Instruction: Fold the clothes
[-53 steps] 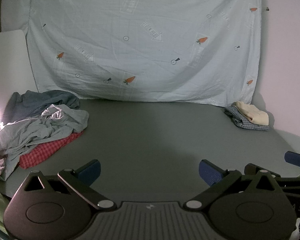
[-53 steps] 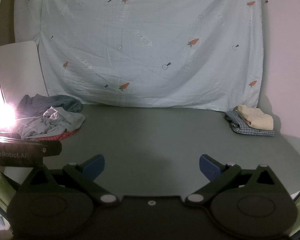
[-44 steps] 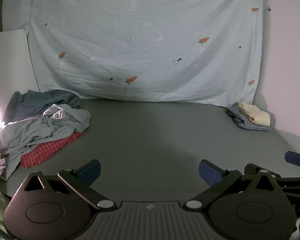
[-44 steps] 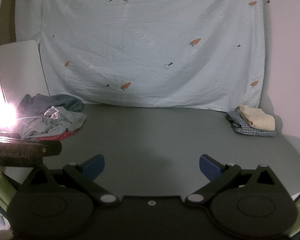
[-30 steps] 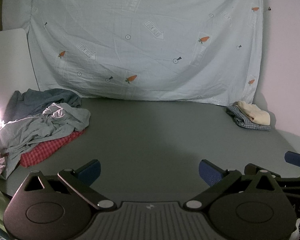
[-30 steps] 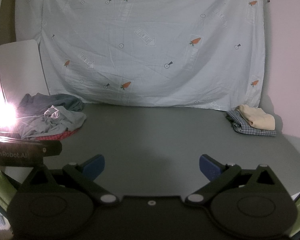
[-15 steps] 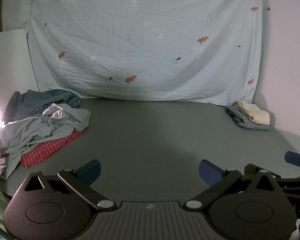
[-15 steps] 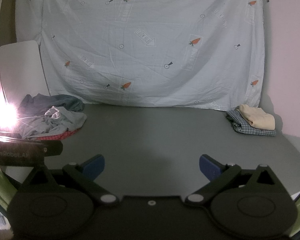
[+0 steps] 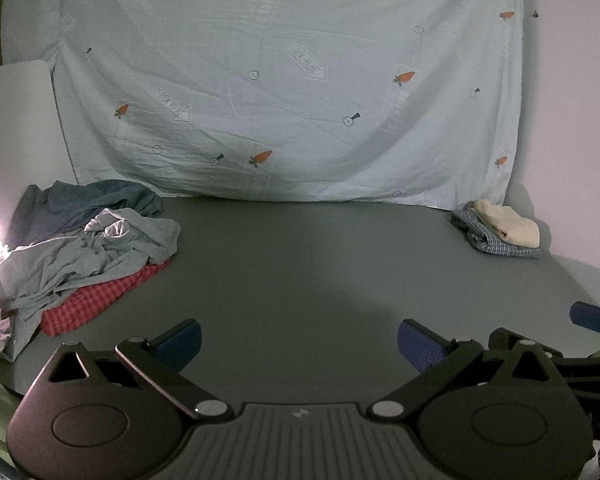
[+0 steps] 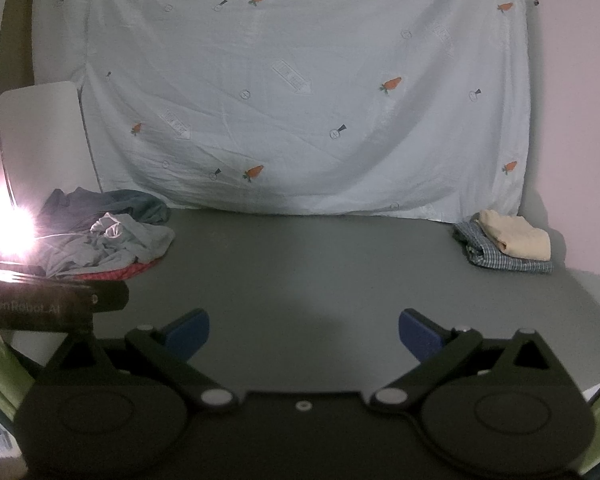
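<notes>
Both the left gripper and the right gripper hovered over the near edge of the grey table, fingers spread wide and holding nothing. Crumpled clothes lay heaped at the table's left side; a folded stack sat at its far right corner. Risk: the heaped garments overlapped, so a pinch could have dragged several layers at once.

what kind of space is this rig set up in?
Probably a makeshift home recording corner: a carrot-print bedsheet hung as a backdrop behind a grey table, with a rumpled clothes pile at one end and a small folded stack at the other.
</notes>
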Motion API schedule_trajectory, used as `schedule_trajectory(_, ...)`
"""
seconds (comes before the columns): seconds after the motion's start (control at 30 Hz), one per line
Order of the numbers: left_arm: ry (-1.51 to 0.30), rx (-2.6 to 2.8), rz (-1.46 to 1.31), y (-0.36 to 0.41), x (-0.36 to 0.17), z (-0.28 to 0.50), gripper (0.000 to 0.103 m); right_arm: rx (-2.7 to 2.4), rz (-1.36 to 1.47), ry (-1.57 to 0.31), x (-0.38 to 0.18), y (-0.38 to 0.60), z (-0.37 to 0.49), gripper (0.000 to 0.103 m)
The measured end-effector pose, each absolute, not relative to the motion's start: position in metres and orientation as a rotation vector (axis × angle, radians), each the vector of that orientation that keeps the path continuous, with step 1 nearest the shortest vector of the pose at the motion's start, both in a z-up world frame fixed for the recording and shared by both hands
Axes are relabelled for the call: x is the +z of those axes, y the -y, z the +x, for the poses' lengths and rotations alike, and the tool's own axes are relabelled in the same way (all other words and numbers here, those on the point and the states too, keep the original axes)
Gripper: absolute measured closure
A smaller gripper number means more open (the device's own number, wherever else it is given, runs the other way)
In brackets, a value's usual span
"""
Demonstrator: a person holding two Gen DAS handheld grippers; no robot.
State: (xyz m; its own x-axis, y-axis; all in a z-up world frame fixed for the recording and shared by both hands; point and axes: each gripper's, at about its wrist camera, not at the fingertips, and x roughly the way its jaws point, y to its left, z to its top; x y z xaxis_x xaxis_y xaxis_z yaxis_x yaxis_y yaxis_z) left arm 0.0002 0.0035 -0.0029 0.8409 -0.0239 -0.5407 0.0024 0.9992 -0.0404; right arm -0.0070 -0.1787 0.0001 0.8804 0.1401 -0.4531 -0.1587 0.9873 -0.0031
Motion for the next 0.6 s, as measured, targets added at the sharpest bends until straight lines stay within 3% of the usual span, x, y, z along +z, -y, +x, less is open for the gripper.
schedule_trajectory(0.37,-0.665,-0.109,-0.133,0.014,-0.017,0.056,0.000,0.144,-0.033,-0.489,-0.005,0.187,-0.002,0.000)
schedule_trajectory(0.6,-0.765,-0.205,-0.262,0.031,-0.032,0.117,0.000,0.058,0.024,-0.538,-0.016,0.234,0.056,0.000)
